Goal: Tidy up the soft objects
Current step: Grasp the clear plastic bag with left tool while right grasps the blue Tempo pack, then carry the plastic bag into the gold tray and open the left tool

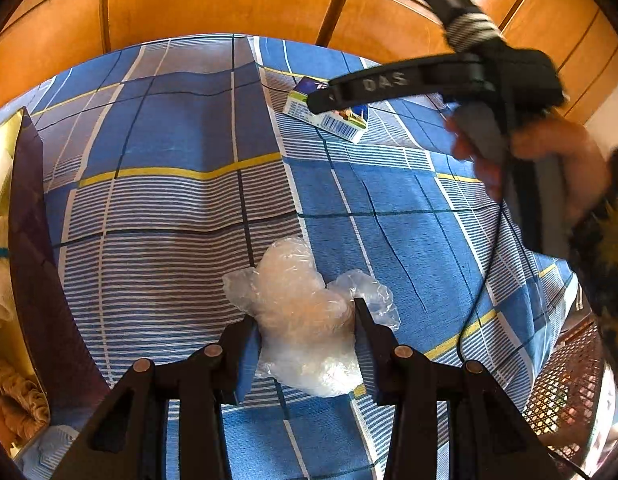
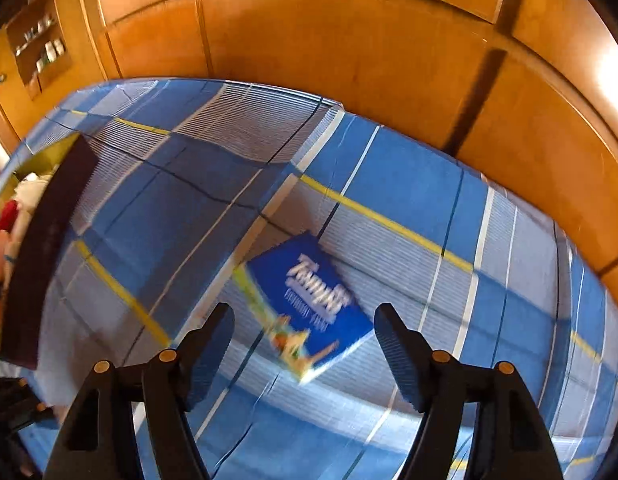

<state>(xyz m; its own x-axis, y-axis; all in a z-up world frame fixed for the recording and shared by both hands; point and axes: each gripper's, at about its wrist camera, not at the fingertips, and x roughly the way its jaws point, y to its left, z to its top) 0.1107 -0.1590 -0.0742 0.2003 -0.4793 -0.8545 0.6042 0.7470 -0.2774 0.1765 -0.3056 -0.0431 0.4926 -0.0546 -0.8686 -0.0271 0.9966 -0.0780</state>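
Crumpled plastic bag (image 1: 305, 320) lying pinched between left gripper (image 1: 307, 334) pads; blue tissue pack (image 2: 309, 308), at twelve o'clock of wide-spread, empty right gripper (image 2: 305, 354), resting on checked bedsheet (image 2: 409, 184).

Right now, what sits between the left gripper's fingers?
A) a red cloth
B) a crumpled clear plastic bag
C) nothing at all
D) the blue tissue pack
B: in the left wrist view the left gripper has a crumpled clear plastic bag pinched between its two fingers, while the blue tissue pack lies farther off on the checked sheet.
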